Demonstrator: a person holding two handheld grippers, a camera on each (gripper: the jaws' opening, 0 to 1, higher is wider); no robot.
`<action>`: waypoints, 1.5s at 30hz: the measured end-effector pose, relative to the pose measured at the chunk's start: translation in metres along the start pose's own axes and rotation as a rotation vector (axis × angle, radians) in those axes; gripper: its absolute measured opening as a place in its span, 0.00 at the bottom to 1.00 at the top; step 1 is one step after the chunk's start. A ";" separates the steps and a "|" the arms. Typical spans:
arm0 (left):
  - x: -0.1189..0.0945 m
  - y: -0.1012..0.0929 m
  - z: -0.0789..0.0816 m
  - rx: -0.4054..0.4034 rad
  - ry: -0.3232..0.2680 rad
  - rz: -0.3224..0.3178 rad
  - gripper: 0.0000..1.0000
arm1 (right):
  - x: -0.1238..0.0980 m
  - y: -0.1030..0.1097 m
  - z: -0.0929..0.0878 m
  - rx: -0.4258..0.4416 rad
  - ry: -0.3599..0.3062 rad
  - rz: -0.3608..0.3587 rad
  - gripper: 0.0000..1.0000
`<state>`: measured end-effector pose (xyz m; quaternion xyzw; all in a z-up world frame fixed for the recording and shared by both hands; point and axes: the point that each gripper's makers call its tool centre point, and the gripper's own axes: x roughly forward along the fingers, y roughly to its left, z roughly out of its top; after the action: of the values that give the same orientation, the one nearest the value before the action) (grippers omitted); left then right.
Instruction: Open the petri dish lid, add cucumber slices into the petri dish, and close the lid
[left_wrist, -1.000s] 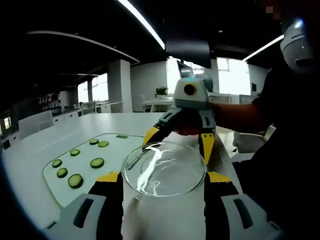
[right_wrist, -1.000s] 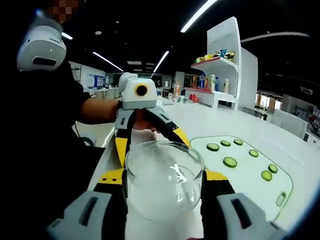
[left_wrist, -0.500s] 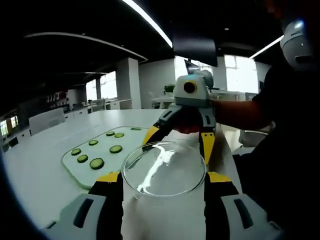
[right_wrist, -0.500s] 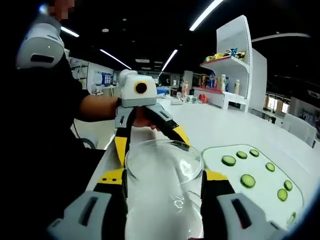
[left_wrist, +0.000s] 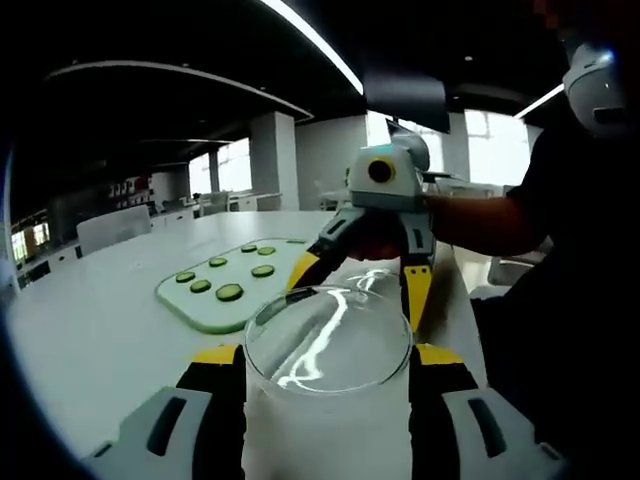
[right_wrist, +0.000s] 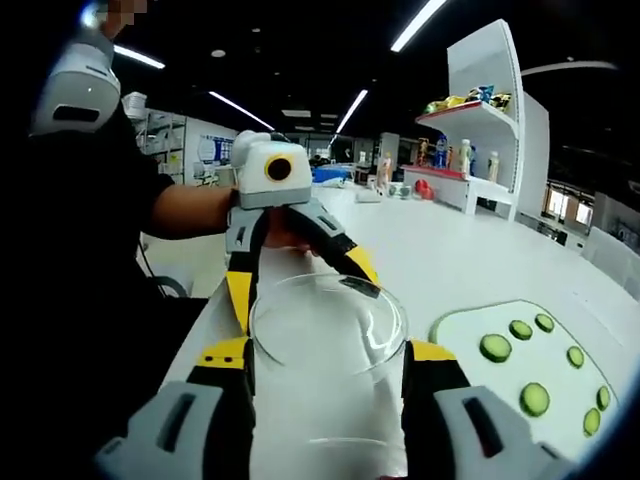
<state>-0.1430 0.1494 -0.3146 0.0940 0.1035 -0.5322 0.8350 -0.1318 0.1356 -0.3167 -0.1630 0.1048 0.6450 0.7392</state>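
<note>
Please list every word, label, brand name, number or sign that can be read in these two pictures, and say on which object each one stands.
No text can be read.
Bottles and packages on the white shelf: labels too small and blurred.
Blue and white wall panel: its print is blurred.
Petri dish, both grippers and the green board with cucumber slices: no visible lettering.

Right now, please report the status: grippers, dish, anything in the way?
Both grippers shut on the petri dish, jaws facing each other. Cucumber slices lying on the cutting board, none in dish. Nothing between.
</note>
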 end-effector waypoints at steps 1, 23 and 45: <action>0.000 0.000 -0.001 0.002 0.003 0.000 0.65 | 0.000 0.000 -0.001 0.000 0.004 -0.001 0.59; 0.008 -0.002 -0.009 0.045 0.074 -0.008 0.65 | 0.000 0.001 -0.014 -0.012 0.078 -0.017 0.59; 0.009 0.000 -0.009 -0.030 0.058 -0.029 0.70 | -0.011 0.002 -0.004 0.025 0.044 -0.007 0.60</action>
<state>-0.1399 0.1440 -0.3253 0.0952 0.1370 -0.5396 0.8252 -0.1349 0.1247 -0.3165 -0.1684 0.1283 0.6372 0.7411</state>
